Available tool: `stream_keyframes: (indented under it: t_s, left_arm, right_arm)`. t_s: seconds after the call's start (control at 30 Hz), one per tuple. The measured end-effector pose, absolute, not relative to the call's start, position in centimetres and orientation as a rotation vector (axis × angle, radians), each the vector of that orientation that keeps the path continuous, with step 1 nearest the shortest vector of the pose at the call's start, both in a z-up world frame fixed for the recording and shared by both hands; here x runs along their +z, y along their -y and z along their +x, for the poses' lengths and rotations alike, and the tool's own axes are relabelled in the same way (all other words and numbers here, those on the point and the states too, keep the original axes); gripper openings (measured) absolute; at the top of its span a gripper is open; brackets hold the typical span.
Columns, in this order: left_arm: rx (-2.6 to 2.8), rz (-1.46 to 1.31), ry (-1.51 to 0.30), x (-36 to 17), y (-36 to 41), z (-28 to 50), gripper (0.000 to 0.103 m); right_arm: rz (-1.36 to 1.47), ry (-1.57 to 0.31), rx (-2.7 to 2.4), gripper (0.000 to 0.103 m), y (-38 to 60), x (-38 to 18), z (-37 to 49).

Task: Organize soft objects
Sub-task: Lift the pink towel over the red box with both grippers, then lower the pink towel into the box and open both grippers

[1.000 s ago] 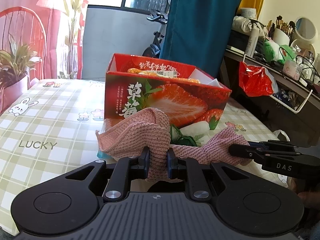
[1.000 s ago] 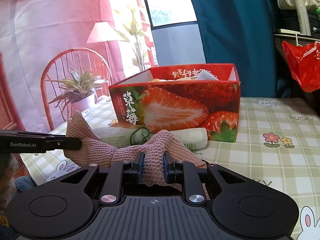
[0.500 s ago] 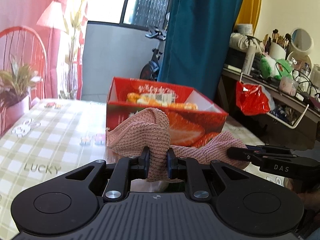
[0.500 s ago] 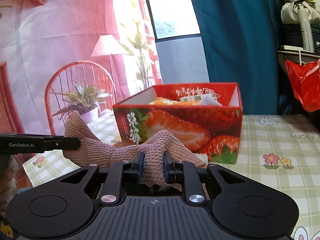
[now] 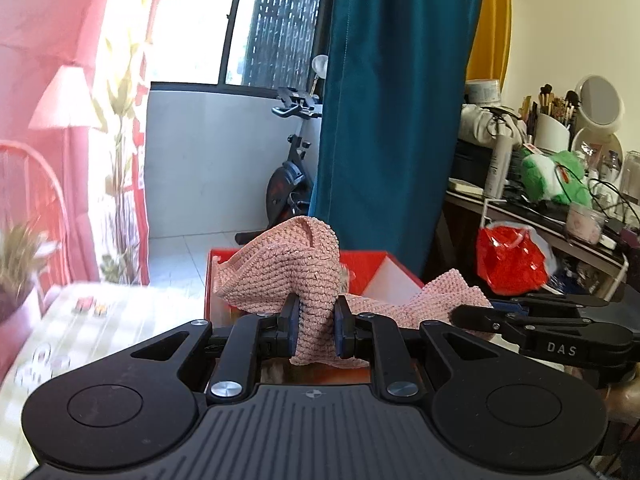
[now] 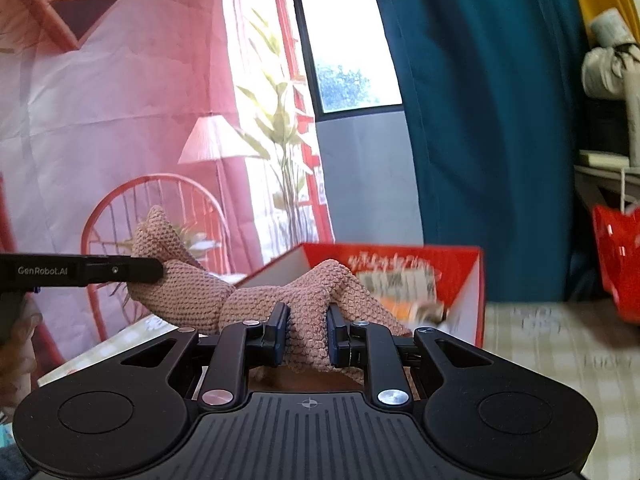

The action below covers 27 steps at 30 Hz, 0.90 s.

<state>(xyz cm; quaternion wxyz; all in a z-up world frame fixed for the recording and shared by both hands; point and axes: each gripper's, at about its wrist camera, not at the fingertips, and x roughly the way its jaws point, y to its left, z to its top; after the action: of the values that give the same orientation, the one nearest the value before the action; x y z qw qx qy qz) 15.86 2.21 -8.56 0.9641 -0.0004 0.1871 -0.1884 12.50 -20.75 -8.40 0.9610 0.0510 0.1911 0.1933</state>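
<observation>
Both grippers are pinching the same pink knitted cloth (image 5: 288, 276), one at each end, and are holding it in the air in front of the red strawberry box (image 6: 400, 264). The left gripper (image 5: 314, 320) is clamping a bunched fold between its blue pads, with the cloth's free corner standing up at about 12 o'clock from its jaws. The right gripper (image 6: 307, 330) is squeezing the other end in the same way, and in the left wrist view its black fingers are showing at about 3 o'clock.

The step in hand looks like carrying the cloth over the open box and laying it inside. To do that well, both grippers should be travelling together at one height, so the span between them is sagging neither onto the near wall nor onto the table (image 6: 560, 344). The lowest fold should be clearing the rim before any descent begins. The box is already holding packets (image 6: 404, 284) towards its 12 o'clock side, though blur is making them hard to identify, so the cloth is best lowered over the freer part. Releasing one end first and then the other would be letting the knit settle flat rather than in a heap.
</observation>
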Motion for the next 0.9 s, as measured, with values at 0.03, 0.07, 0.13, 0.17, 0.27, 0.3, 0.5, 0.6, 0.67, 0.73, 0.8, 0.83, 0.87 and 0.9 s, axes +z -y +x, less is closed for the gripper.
stream_keyframes:
  t_s: [0.03, 0.07, 0.13, 0.17, 0.27, 0.3, 0.5, 0.6, 0.67, 0.73, 0.8, 0.83, 0.87, 0.9]
  left_arm:
    - [-0.381, 0.007, -0.379, -8.3, -1.9, 17.0, 0.018]
    - [-0.377, 0.014, -0.381, -8.1, -1.7, 18.1, 0.018]
    - [-0.377, 0.031, -0.389, -7.9, -1.2, 20.6, 0.018]
    - [-0.377, 0.047, -0.398, -8.1, -0.9, 21.9, 0.018]
    - [-0.354, 0.077, -0.447, -8.8, -0.4, 26.3, 0.018]
    - [-0.348, 0.069, -0.467, -9.0, -0.3, 27.6, 0.018]
    - [-0.35, 0.017, -0.559, -11.0, -1.1, 33.2, 0.018]
    - [-0.363, 0.016, -0.594, -12.0, -1.0, 34.9, 0.019]
    - [-0.365, 0.015, -0.616, -12.5, -0.8, 35.6, 0.024]
    - [-0.355, 0.028, -0.627, -13.1, -0.6, 36.0, 0.033]
    - [-0.362, 0.034, -0.638, -13.4, -0.6, 36.2, 0.035]
    - [-0.363, 0.035, -0.644, -13.5, -0.7, 36.2, 0.037]
    - [-0.362, 0.04, -0.646, -13.6, -0.7, 36.2, 0.039]
    - [-0.361, 0.045, -0.645, -13.5, -0.8, 36.3, 0.045]
  right_arm:
    - [0.097, -0.386, 0.389, 0.018, 20.8, -8.1, 13.5]
    - [0.094, -0.388, 0.388, 0.018, 21.0, -7.9, 14.6]
    - [0.09, -0.394, 0.38, 0.018, 21.2, -7.5, 16.6]
    - [0.093, -0.401, 0.371, 0.018, 21.3, -7.3, 18.0]
    - [0.122, -0.445, 0.337, 0.018, 21.0, -7.2, 22.0]
    - [0.139, -0.464, 0.323, 0.018, 21.0, -7.3, 23.6]
    - [0.167, -0.62, 0.276, 0.018, 20.7, -9.3, 31.5]
    - [0.191, -0.663, 0.249, 0.018, 21.0, -10.5, 34.0]
    - [0.209, -0.693, 0.227, 0.018, 21.2, -11.3, 35.2]
    - [0.221, -0.724, 0.202, 0.017, 21.4, -12.2, 36.0]
    - [0.221, -0.763, 0.168, 0.017, 21.3, -13.1, 36.6]
    - [0.219, -0.782, 0.156, 0.018, 21.3, -13.5, 36.9]
    - [0.213, -0.797, 0.147, 0.018, 21.2, -13.9, 37.1]
    - [0.202, -0.811, 0.135, 0.024, 21.3, -14.2, 37.3]
